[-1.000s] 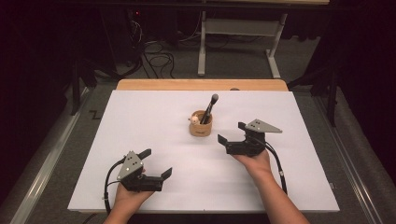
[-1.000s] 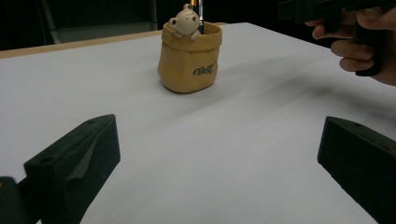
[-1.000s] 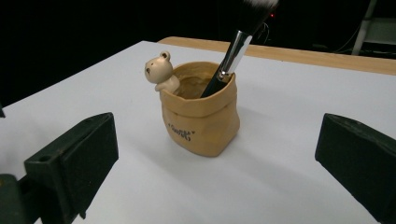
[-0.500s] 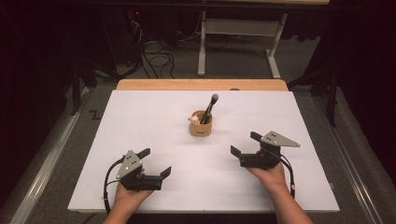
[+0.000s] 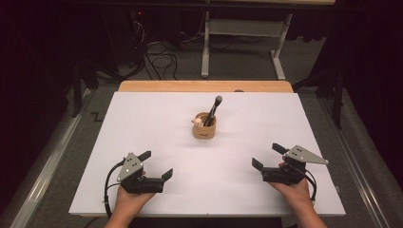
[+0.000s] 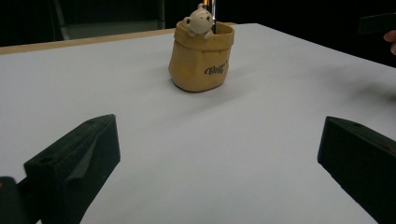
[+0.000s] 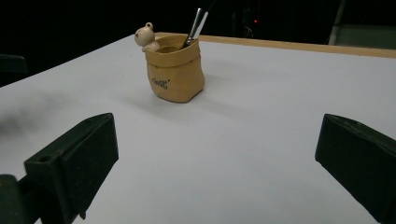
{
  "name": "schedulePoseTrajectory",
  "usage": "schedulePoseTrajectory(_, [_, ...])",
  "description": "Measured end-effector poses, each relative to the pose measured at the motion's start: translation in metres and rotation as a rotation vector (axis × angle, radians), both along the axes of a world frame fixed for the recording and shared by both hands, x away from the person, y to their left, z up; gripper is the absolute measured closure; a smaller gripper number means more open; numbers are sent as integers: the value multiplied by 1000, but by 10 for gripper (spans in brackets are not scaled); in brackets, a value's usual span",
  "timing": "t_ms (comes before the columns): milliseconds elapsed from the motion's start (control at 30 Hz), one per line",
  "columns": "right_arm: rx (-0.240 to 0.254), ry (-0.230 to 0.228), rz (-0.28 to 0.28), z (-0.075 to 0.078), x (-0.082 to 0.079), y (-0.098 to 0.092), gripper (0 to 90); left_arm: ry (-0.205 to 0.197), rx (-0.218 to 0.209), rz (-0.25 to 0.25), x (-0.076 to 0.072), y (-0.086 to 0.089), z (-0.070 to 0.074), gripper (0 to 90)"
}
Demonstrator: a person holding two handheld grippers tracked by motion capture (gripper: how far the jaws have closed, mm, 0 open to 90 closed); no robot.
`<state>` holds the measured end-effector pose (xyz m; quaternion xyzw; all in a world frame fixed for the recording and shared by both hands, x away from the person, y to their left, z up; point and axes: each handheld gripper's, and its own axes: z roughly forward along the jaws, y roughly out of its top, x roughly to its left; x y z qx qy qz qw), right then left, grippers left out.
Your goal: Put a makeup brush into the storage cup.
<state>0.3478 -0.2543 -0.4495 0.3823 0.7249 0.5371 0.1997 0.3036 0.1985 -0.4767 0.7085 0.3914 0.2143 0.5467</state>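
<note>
A tan pot holding a brush stands mid-table, well apart from both tongs. The left gripper and right gripper rest near the front edge, jaws spread wide and empty. The brush's top is cut off in both gripper views.

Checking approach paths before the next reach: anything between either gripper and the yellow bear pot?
Nothing visible. Bare white table lies between the left gripper and the pot, and likewise between the right gripper and it. Both grippers are open and empty. A brush stands inside the pot, not in either path.
</note>
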Motion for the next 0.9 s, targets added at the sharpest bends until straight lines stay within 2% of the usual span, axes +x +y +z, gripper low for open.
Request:
schedulePoseTrajectory(233, [10,-36,-13,0,-14,-17,3,2,-2,7,-2,1,1,2])
schedulePoseTrajectory(433, [6,-59,-7,3,-20,-12,3,2,-3,8,-1,1,1,2])
schedulePoseTrajectory(900, [-6,-52,-2,0,-20,-9,2,-8,-13,19,-2,6,4,2])
